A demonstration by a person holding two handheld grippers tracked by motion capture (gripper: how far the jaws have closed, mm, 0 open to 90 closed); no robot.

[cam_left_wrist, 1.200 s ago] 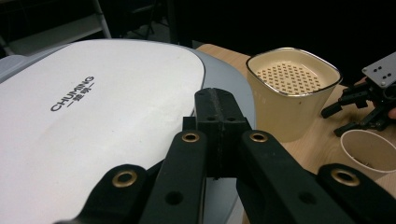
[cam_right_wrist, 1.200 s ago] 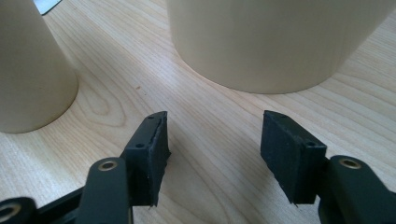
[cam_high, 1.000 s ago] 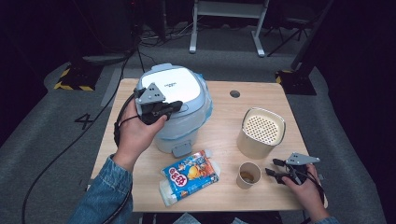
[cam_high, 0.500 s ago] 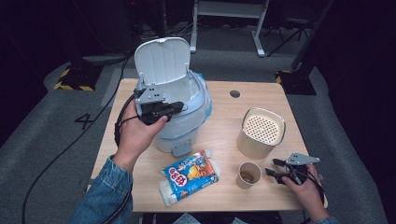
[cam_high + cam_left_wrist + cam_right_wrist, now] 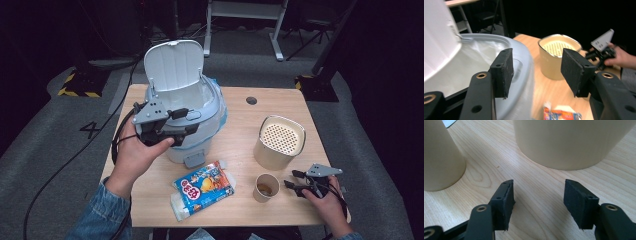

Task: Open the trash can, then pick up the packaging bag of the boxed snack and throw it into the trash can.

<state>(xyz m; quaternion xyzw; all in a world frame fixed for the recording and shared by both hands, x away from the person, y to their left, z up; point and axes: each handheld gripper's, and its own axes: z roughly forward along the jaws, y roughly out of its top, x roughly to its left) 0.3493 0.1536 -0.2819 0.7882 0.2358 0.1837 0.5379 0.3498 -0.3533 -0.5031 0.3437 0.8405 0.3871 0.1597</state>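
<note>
Bin [image 5: 200, 125] at table's [image 5: 240, 120] far left, lid [image 5: 174, 65] upright, white liner inside.
High view: left gripper [image 5: 192, 124] held level over bin's near rim; right gripper [image 5: 292, 181] resting just right of paper cup [image 5: 265, 187] holding brown dregs. Left gripper view: jaws just opening, gaping, gripping nothing, beside rim. Right gripper view: jaws apart, empty, facing cream canister [image 5: 574, 142].

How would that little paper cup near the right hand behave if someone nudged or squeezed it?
The paper cup is probably light, so a nudge may slide or tip it. It tapers toward its base in the right gripper view, which favours tipping. Brown liquid seems to sit inside, so a tip could spill. Its thin wall would likely crush under a hard squeeze.
</note>
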